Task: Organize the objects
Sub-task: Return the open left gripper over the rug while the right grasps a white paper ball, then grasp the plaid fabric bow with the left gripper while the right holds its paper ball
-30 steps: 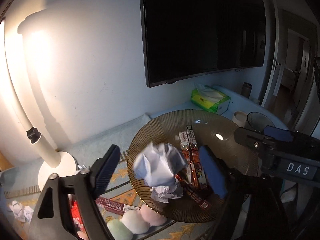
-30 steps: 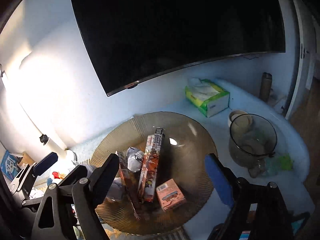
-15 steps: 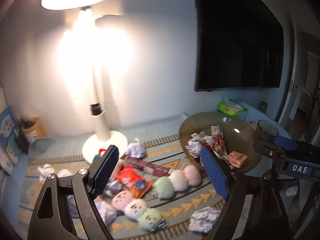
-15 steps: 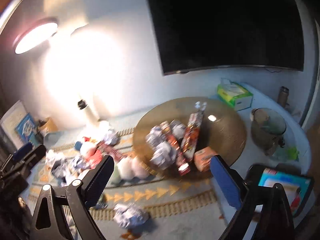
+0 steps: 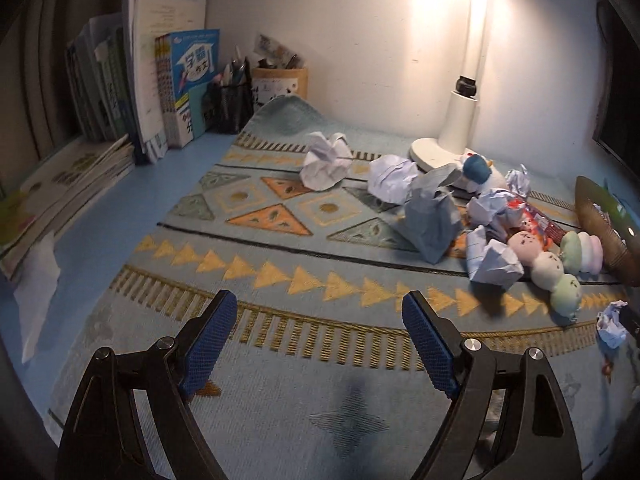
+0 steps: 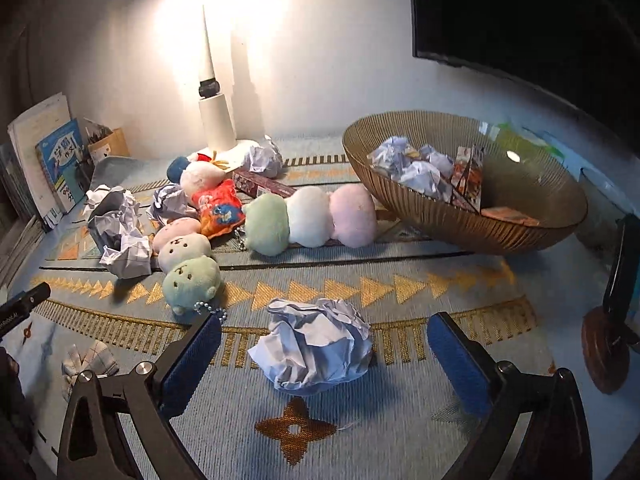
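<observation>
Paper ball (image 6: 314, 346) roundish, no clear axis; right hand-held gripper (image 6: 324, 354) opening, untouched; left (image 5: 316, 344) wide, empty.

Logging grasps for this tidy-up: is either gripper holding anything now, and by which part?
Nothing is held. The left gripper is open over bare mat; the right gripper, jaws opening, straddles a crumpled white paper ball untouched.

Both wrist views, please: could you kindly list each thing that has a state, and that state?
Left tongs: open, nothing between them.
Right tongs: opening, astride the crumpled white paper ball, not touching.
White desk lamp: lit.
Ribbed amber glass bowl: upright, holds paper balls and snack boxes.
Wall-mounted black screen: dark.
Patterned blue mat: far corner curled up.
</observation>
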The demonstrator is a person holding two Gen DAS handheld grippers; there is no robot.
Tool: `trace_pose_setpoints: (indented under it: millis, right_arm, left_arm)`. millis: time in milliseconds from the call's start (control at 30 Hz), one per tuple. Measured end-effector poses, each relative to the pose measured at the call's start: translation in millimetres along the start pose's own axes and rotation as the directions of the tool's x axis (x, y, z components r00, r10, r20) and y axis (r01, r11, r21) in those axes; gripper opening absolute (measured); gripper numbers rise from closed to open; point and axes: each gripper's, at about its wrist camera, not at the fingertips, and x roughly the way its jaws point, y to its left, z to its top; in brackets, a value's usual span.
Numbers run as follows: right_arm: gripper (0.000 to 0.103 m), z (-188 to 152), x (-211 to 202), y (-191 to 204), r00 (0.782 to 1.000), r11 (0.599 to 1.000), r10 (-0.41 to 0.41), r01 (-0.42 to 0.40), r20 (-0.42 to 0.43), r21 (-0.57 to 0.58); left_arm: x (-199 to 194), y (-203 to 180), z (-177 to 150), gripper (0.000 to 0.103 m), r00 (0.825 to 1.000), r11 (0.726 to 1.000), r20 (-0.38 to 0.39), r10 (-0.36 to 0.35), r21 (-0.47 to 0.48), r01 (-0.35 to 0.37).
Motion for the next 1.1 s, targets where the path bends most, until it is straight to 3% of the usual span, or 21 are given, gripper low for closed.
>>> trace_pose_setpoints:
  millis: [167,433,700,1100]
  right_arm:
    - [0.103,-1,16,-8,0.997,0.998,-0.013,0.018,-0.074,0.058]
    - [0.103,-1,19,-13,0.996,0.996,-0.017,0.024,-0.088,0.084]
    - [0.103,-3,29,-16,0.991,0.995,0.010,0.004,-0.130,0.103]
    - [0.103,-2,33,-19,0.989,0.992,0.033,-0.015,-0.146,0.124]
  left_arm:
    - [11,-4,-2,0.084,0.999,1.000,-0.048,-0.020,0.006,0.020]
    - [32,-21,-9,0.084,0.985,0.997,-0.172,0.008,0.081,0.006]
    - [32,-21,-10,0.085,0.984,0.996,-0.179,-0.012,0.082,0.027]
    - [34,-22,-8,0.094,0.980,0.996,-0.198,-0.016,0.083,0.033]
